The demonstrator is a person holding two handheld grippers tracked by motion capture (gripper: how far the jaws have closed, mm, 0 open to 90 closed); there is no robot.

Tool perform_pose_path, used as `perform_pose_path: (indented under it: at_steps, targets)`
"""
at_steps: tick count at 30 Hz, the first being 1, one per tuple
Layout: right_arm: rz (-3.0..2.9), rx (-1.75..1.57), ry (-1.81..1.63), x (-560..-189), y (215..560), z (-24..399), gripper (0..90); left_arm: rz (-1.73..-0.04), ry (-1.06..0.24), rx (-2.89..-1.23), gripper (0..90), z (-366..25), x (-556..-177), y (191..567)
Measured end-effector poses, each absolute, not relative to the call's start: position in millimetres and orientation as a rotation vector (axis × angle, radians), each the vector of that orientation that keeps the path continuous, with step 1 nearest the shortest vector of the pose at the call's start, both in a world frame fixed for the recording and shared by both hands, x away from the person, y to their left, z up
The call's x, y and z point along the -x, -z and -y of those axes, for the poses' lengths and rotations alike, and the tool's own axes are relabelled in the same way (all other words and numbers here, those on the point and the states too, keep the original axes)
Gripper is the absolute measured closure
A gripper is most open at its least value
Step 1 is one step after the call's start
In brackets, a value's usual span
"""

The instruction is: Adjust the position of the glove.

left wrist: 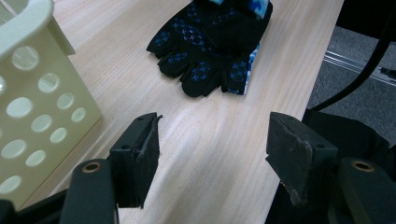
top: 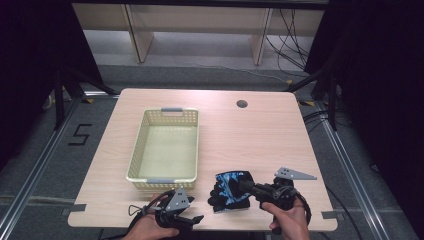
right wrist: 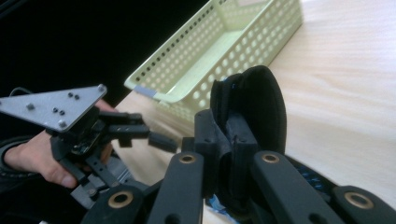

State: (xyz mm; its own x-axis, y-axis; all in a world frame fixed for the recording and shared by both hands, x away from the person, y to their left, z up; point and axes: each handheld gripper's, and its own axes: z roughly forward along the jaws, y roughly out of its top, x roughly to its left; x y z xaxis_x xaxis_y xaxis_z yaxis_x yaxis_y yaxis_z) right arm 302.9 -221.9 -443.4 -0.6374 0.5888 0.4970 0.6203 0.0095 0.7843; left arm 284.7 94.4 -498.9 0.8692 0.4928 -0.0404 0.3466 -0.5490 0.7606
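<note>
A black glove (top: 227, 190) with blue patterning lies near the table's front edge, its fingers (left wrist: 201, 70) resting on the wood and pointing toward the left gripper. My right gripper (top: 246, 188) is shut on the glove's cuff (right wrist: 254, 98), which bulges up between its jaws (right wrist: 229, 140). My left gripper (top: 194, 220) is held at the front edge, left of the glove, open with nothing between its pads (left wrist: 212, 135). From the right gripper view the left gripper (right wrist: 154, 135) sits in a hand, apart from the glove.
A pale yellow perforated basket (top: 165, 112) stands empty at centre-left, just beyond the left gripper (left wrist: 28, 28) (right wrist: 187, 60). A round cable hole (top: 242, 104) is at the table's back. Bare wood stretches right of the basket.
</note>
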Motion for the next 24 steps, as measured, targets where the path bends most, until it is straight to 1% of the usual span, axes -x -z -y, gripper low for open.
perform_pose_path:
  at_steps: [1, 3, 16, 20, 21, 22, 24]
  targets:
    - [2.213, 1.313, 1.75, -303.0, 445.0, 219.2, 85.8, -0.592, -0.232, -2.209, 34.5, -94.5, -285.1, 498.8]
    - [2.181, 1.331, 1.715, -301.4, 446.8, 213.1, 85.8, -0.629, -0.211, -2.178, 34.5, -92.5, -282.9, 500.1]
    - [2.15, 1.298, 1.719, -307.1, 459.8, 193.7, 85.7, -0.608, -0.209, -2.202, 35.6, -92.9, -283.0, 500.0]
    - [2.126, 1.319, 1.697, -307.2, 466.6, 191.7, 85.6, -0.583, -0.222, -2.211, 36.0, -93.0, -283.6, 499.9]
    - [2.112, 1.334, 1.669, -306.2, 467.8, 191.1, 85.5, -0.61, -0.214, -2.181, 36.0, -91.2, -282.0, 501.0]
    - [2.128, 1.324, 1.673, -308.0, 472.3, 192.2, 85.5, -0.601, -0.223, -2.214, 36.3, -92.7, -282.5, 500.2]
    - [2.097, 1.356, 1.637, -306.6, 476.5, 193.1, 85.3, -0.598, -0.207, -2.205, 36.7, -92.0, -281.6, 500.4]
